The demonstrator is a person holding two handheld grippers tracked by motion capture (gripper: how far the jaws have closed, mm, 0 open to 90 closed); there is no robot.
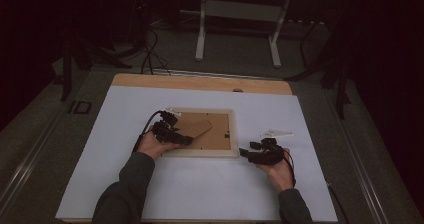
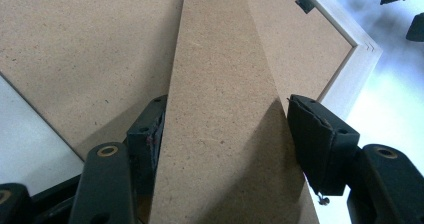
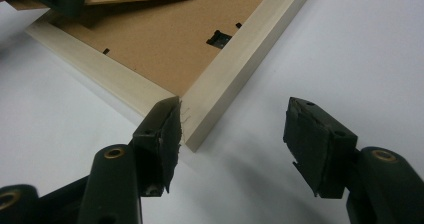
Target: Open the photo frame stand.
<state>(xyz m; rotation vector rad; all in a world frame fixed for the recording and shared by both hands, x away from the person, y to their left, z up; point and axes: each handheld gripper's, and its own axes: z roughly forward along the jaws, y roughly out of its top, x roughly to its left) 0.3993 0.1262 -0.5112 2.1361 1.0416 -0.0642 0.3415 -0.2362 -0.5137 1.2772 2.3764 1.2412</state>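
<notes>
Two sets of jaws stand wide, gripping nothing. On the tabletop lies the picture frame face down; its stand flap sits between the left gripper jaws and could snap if levered. Right gripper waits at the frame's corner.

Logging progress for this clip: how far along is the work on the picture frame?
Early to middle. Done: the picture frame lies face down on the white table, backing board showing. In hand: the left claw straddles the fold-out stand, jaws wide on either side, grip uncertain. The right claw waits open at the frame's corner. Left: the backing still sits in the frame.
</notes>
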